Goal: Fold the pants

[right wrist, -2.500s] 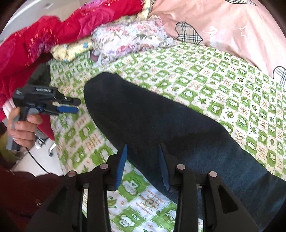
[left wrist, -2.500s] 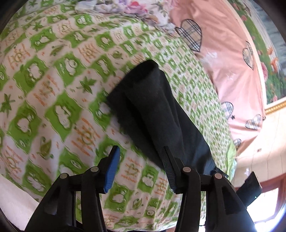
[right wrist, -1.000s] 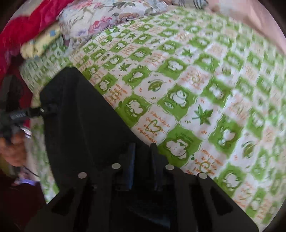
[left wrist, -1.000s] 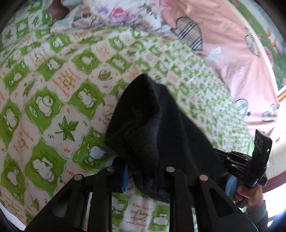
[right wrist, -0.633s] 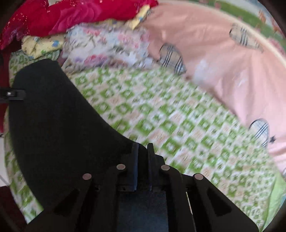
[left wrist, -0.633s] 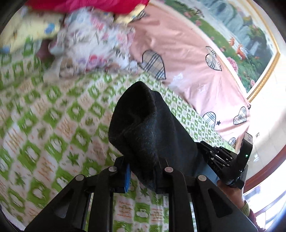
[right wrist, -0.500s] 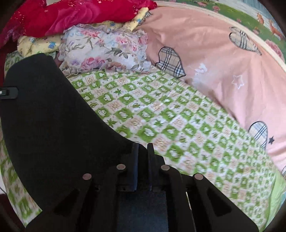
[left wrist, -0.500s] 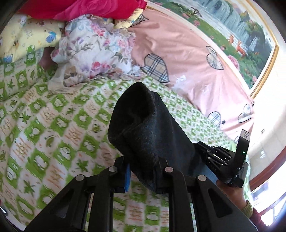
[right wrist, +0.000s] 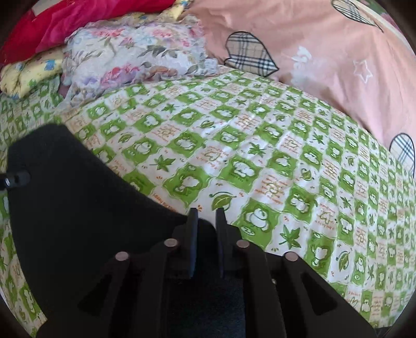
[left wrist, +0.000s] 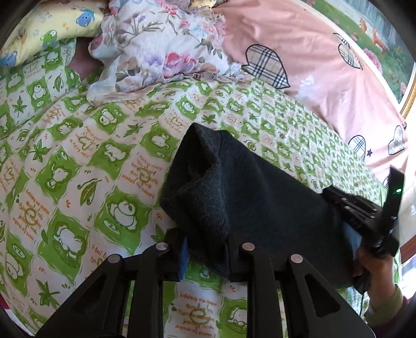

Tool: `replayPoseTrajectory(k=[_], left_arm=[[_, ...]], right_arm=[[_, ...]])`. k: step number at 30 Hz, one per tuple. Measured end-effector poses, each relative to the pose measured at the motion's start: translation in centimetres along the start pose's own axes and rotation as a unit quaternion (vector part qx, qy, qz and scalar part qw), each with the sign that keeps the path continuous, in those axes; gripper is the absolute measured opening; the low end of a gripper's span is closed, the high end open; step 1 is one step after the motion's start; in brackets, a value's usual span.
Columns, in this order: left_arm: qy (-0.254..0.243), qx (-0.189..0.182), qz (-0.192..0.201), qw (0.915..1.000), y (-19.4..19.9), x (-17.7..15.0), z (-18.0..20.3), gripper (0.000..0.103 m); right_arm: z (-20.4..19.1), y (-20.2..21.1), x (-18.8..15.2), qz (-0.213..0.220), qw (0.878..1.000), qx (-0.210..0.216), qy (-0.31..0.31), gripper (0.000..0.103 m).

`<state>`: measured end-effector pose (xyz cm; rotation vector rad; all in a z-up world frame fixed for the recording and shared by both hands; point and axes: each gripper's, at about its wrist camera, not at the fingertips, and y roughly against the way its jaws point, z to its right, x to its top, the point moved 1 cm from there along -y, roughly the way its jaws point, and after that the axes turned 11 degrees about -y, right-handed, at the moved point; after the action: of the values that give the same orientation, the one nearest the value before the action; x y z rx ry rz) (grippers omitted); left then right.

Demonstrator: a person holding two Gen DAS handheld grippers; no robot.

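Note:
Dark pants [left wrist: 247,197] hang bunched over the green frog-print bed sheet [left wrist: 78,156]. My left gripper [left wrist: 205,241] has a thick fold of them between its fingers, which still touch the cloth while the jaws are opening. In the right wrist view the pants [right wrist: 78,208] spread to the left and under my right gripper [right wrist: 206,213]. Its jaws are opening, a clear gap shows between the fingers, and only the cloth's edge lies low between them. The right gripper [left wrist: 364,215] also shows at the pants' far end, held by a hand [left wrist: 374,262].
A floral pillow [right wrist: 135,52], a yellow pillow [right wrist: 28,70] and a red blanket [right wrist: 78,20] are piled at the head of the bed. A pink quilt with plaid hearts [right wrist: 325,65] lies along the far side. Bare sheet [right wrist: 286,169] stretches to the right of the pants.
Both grippers have tilted down toward the sheet, bringing the pants lower. The right fingers, pressed together half a second ago, now stand apart. The left still has the fold between its fingers.

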<state>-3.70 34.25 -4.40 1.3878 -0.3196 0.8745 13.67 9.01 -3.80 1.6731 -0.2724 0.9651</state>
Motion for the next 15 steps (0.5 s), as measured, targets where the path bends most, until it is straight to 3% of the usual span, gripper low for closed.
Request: replayPoseTrajectory(k=[2,4,7,10,15], left_arm=[[-0.001,0.011,0.000,0.9999,0.5,0.1,-0.1,0.032],[-0.002,0.020,0.003,0.9998,1.3,0.2,-0.3,0.040],[0.003,0.031,0.013,0.9994,2.6,0.4,-0.5,0.047],[0.002,0.065,0.037,0.9972,4.5,0.5,-0.5,0.046],[-0.003,0.051,0.054,0.9972,6.4,1.6,0.6,0.049]], right_arm=[[0.6,1.1,0.0,0.011,1.000,0.003,-0.016,0.047],[1.2,2.1,0.0,0.018,0.999,0.009,-0.032,0.053],[2.4,4.2,-0.5,0.027,0.998,0.018,-0.059,0.053],[4.0,6.2,-1.4,0.035,0.995,0.024,-0.094,0.055],[6.9,10.0,-3.8,0.057,0.986,0.026,-0.157,0.060]])
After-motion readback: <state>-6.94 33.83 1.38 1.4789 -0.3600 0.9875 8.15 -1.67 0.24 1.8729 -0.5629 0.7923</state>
